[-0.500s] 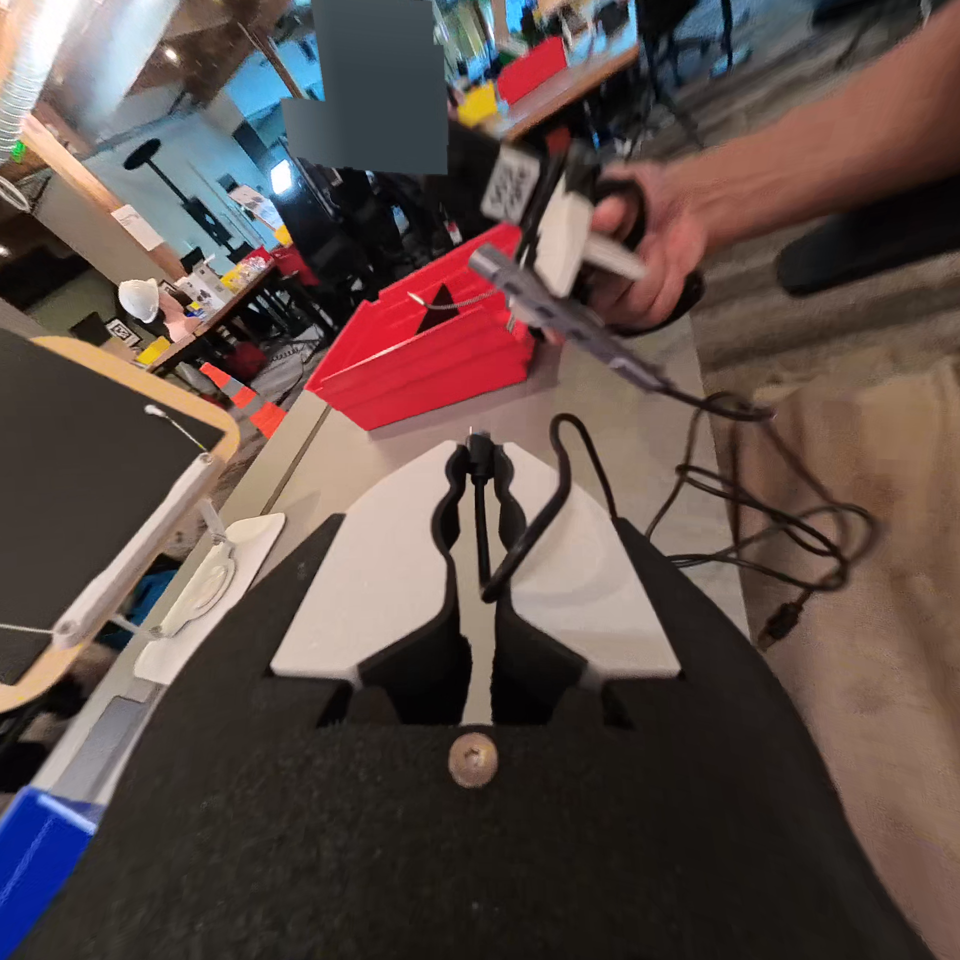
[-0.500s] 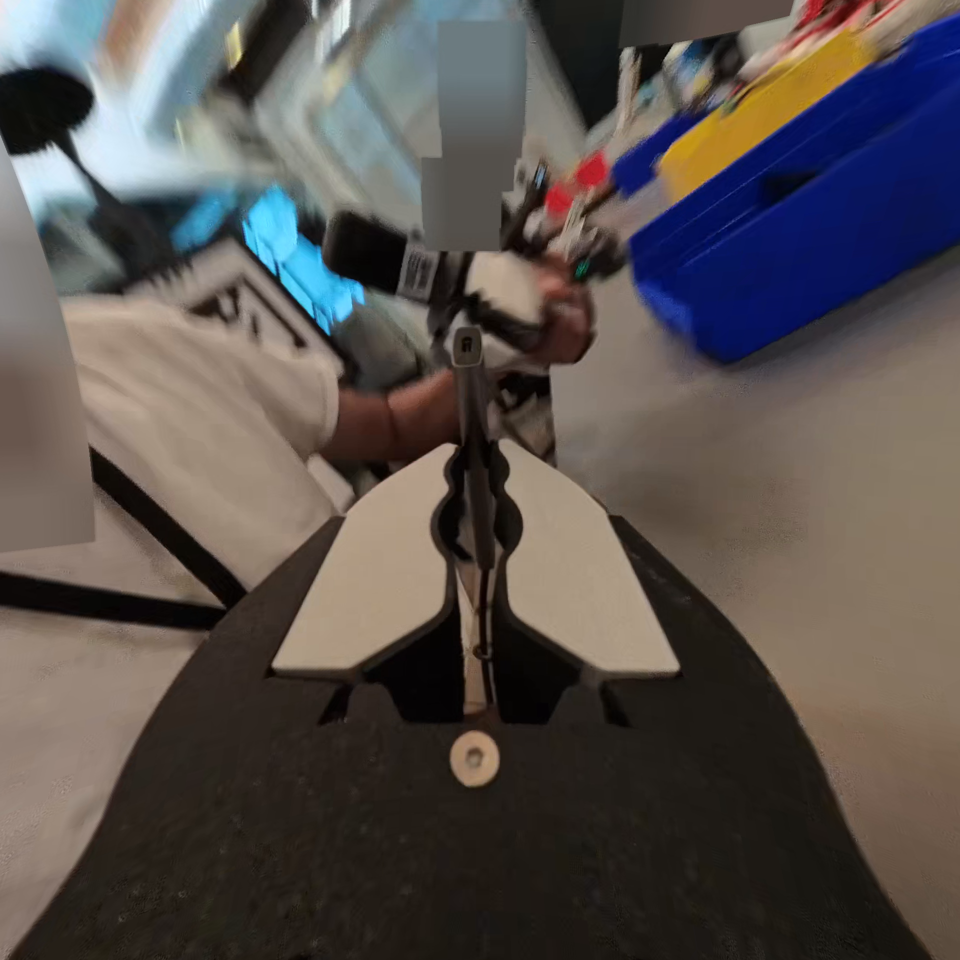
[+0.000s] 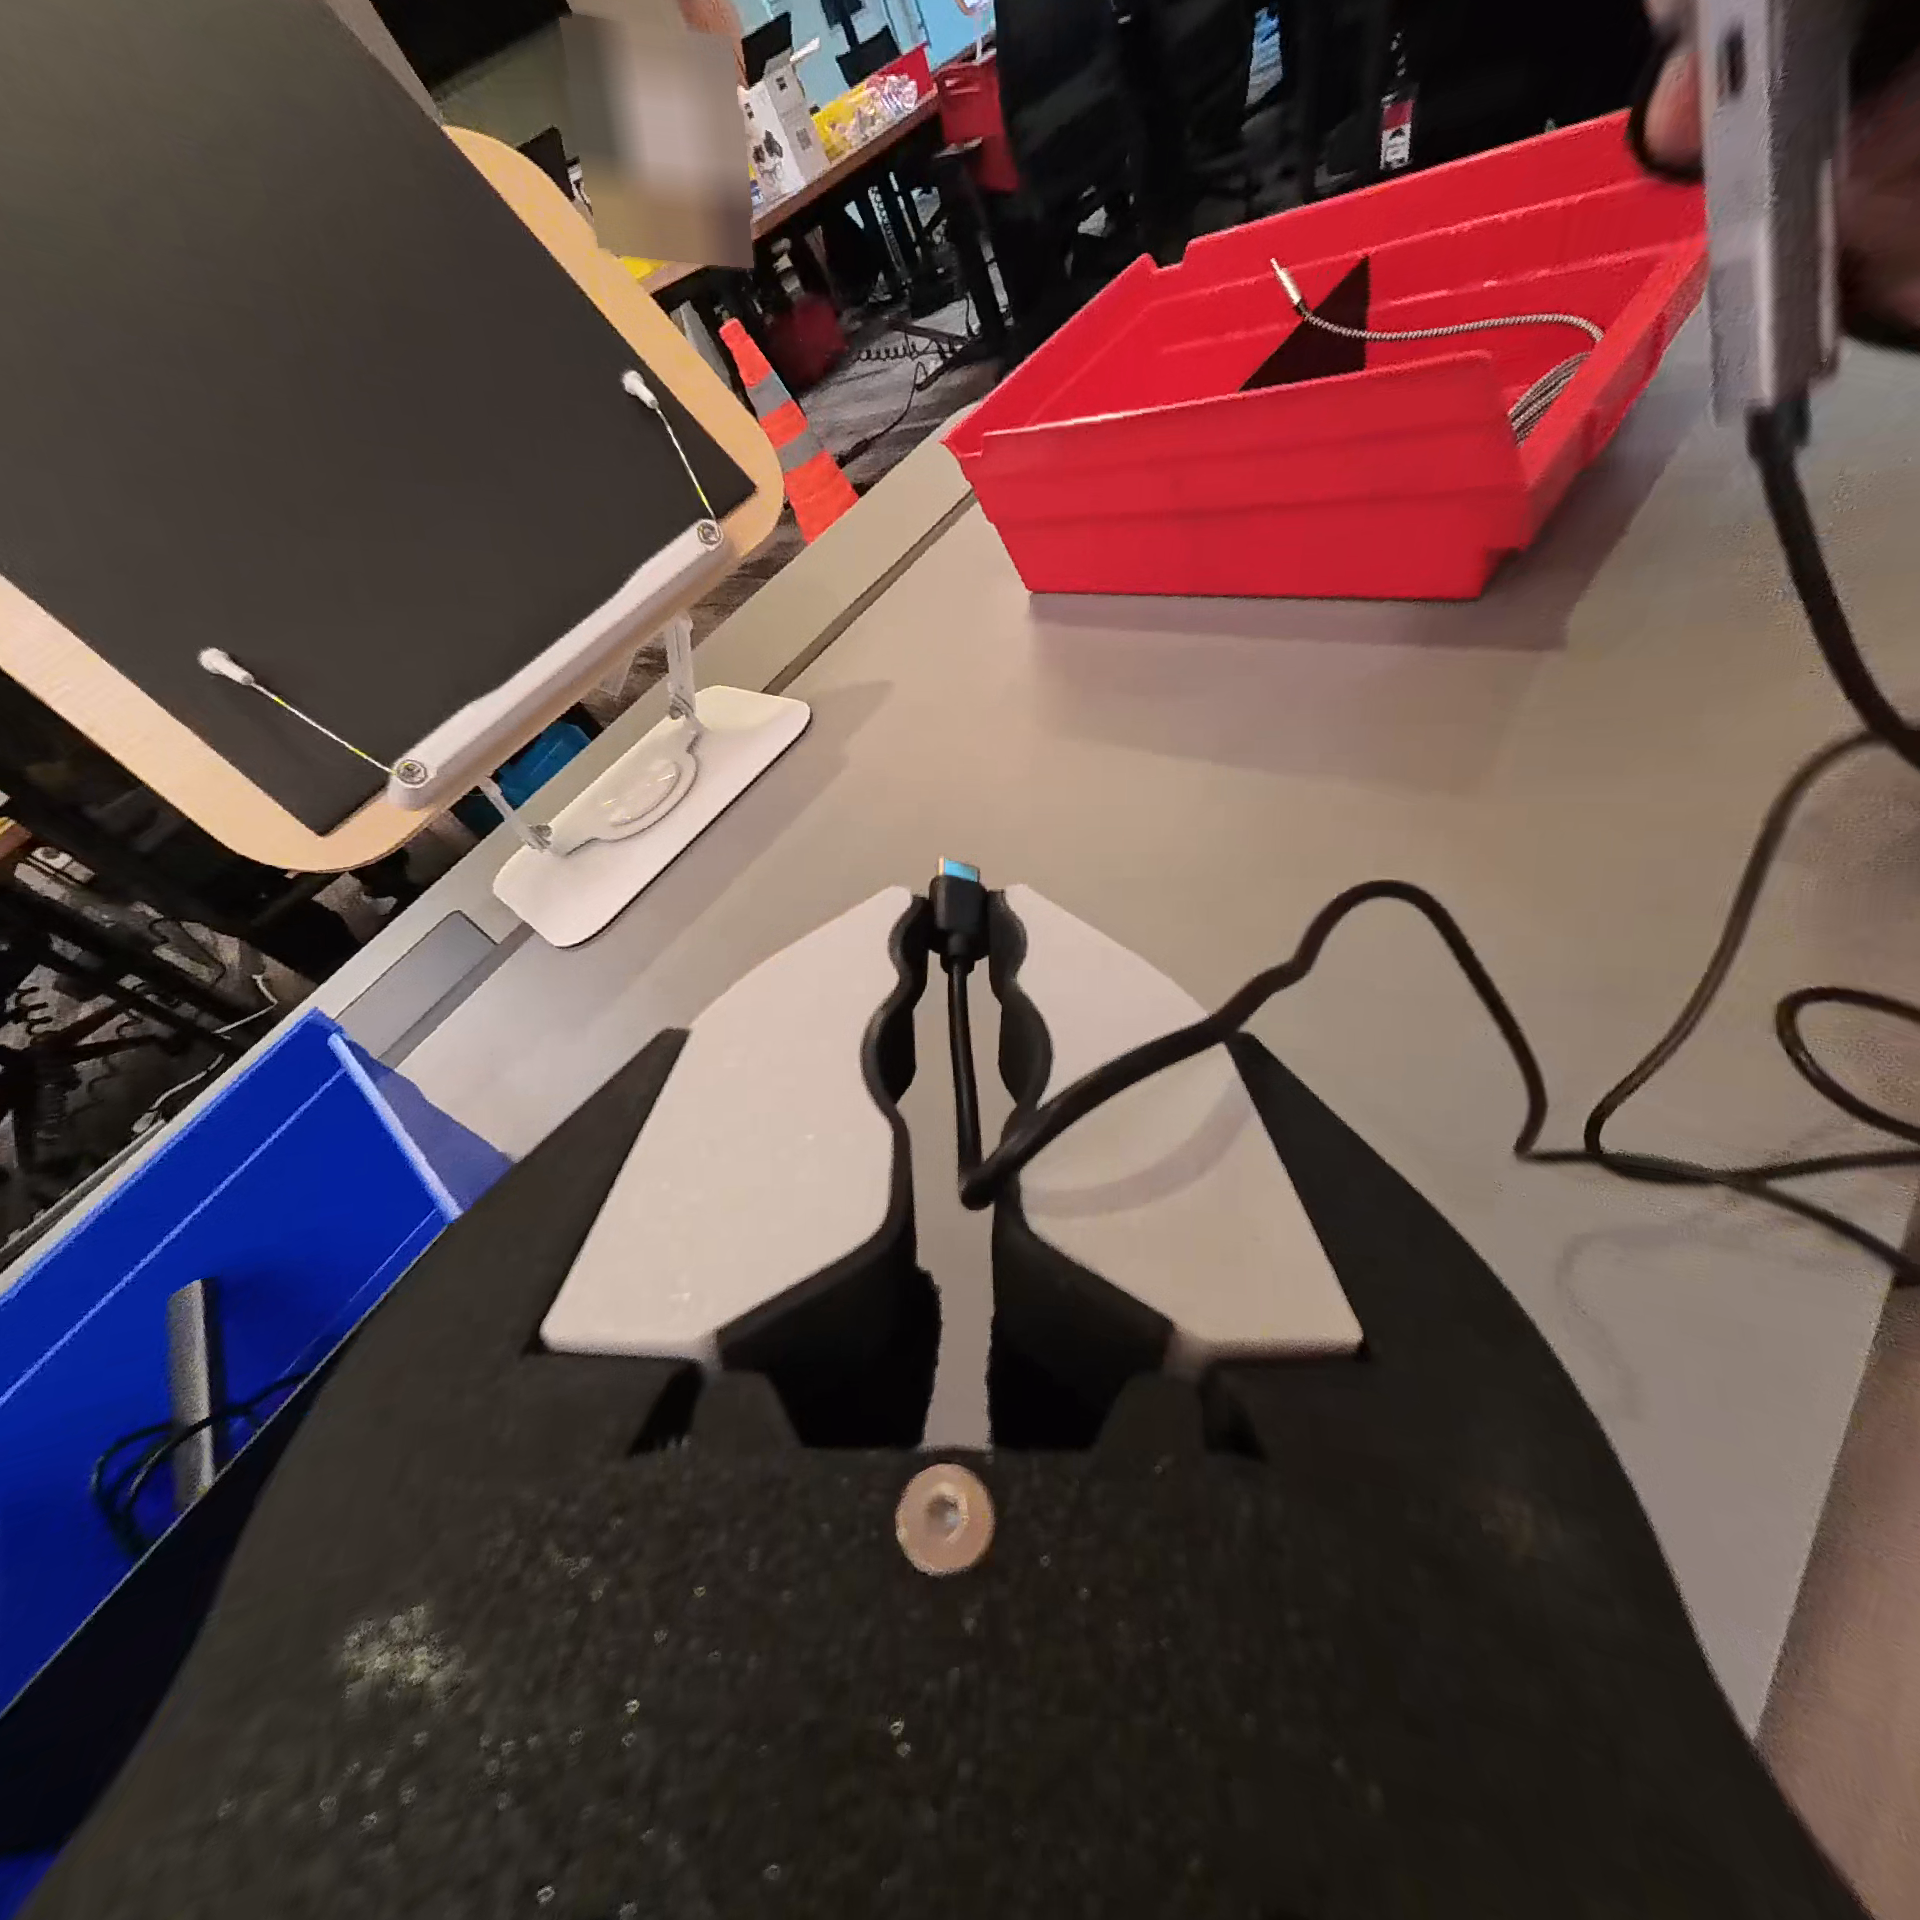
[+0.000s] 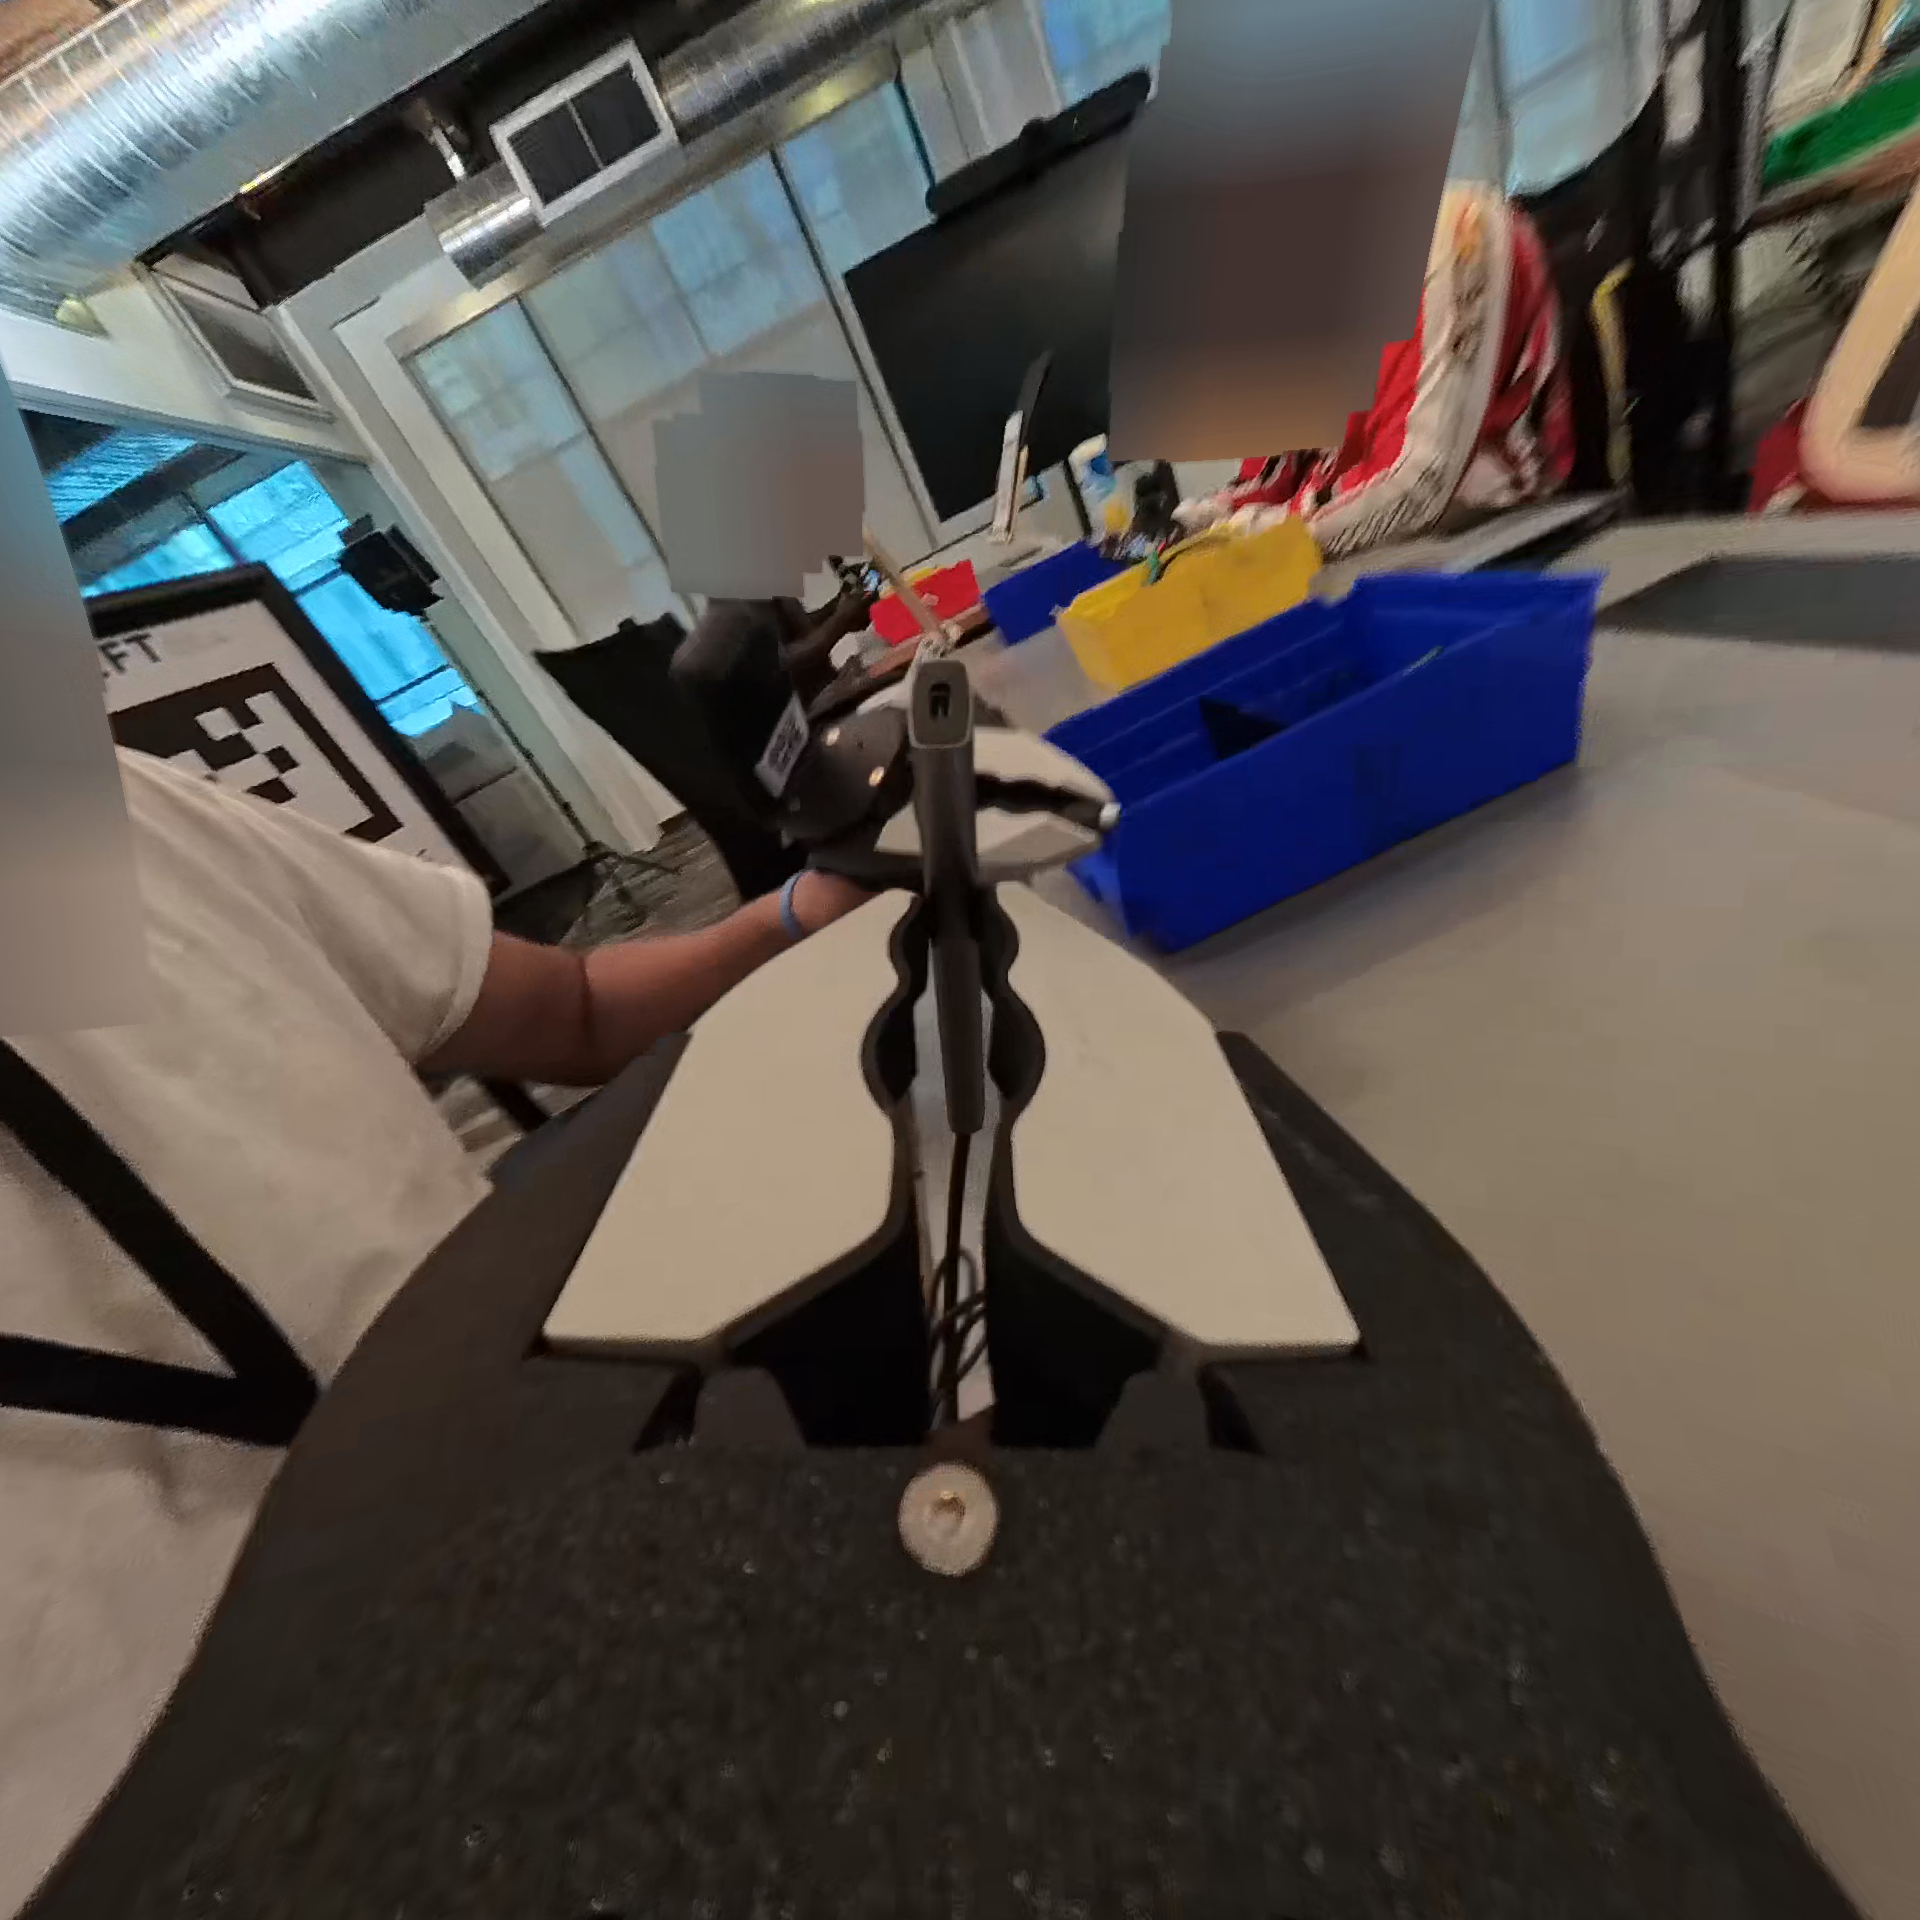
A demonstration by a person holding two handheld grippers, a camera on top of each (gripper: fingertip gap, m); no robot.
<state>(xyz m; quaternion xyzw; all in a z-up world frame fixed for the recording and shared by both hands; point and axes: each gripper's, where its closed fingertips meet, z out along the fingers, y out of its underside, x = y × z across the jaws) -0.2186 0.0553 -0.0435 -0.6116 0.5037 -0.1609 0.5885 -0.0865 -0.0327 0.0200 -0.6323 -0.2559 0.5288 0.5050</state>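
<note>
We have the left tool (image 3: 958,914) pinching a black cable's small metal-tipped plug (image 3: 957,902) over the grey desk (image 3: 1195,748); right tool (image 4: 954,935) pinches a slim grey metal hub (image 4: 943,790), raised, ports facing the left tool, apart.

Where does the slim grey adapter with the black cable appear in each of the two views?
Left wrist view: grey adapter at the top right edge, upright, blurred, its cable hanging down.
Right wrist view: centre, clamped in the right gripper, pointing away from the camera.
Shared landmark: the blue bin on the grey table.
</note>
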